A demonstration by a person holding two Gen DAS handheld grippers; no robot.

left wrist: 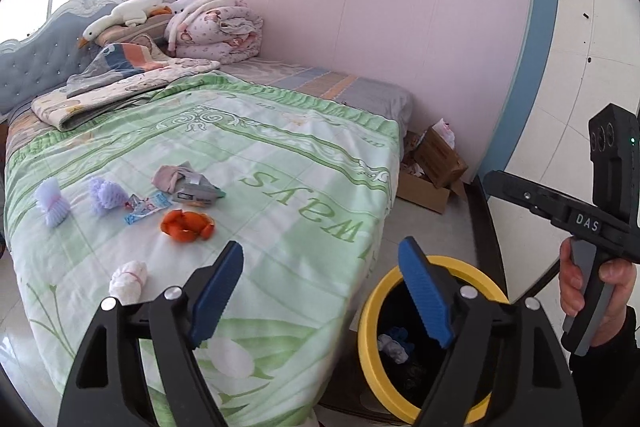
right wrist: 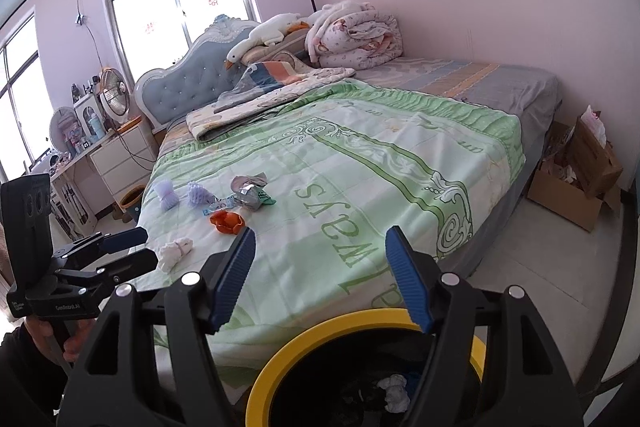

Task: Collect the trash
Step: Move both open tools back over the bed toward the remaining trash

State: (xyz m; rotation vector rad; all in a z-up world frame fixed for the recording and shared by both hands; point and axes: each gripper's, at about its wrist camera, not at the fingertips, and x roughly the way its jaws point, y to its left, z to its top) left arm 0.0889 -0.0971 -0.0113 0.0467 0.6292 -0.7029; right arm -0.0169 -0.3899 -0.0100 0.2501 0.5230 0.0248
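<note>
Blue-padded left gripper [left wrist: 320, 291] fills the lower frame of its own view, jaws spread with nothing between them. Left to right across the green quilt [left wrist: 280, 155] lie 2 lilac foam nets [left wrist: 52, 201], a white wad [left wrist: 128, 281], orange peel [left wrist: 187, 225] and a flattened carton [left wrist: 198, 191], all probably light and crushable (best pinched across the middle). At lower right, the yellow-rimmed bin [left wrist: 370, 307] already holds scraps. The right gripper [right wrist: 320, 277], angled downward over the bin, also stands open and empty.

Scattered trash [left wrist: 187, 225] on green bedspread [left wrist: 280, 163]
</note>
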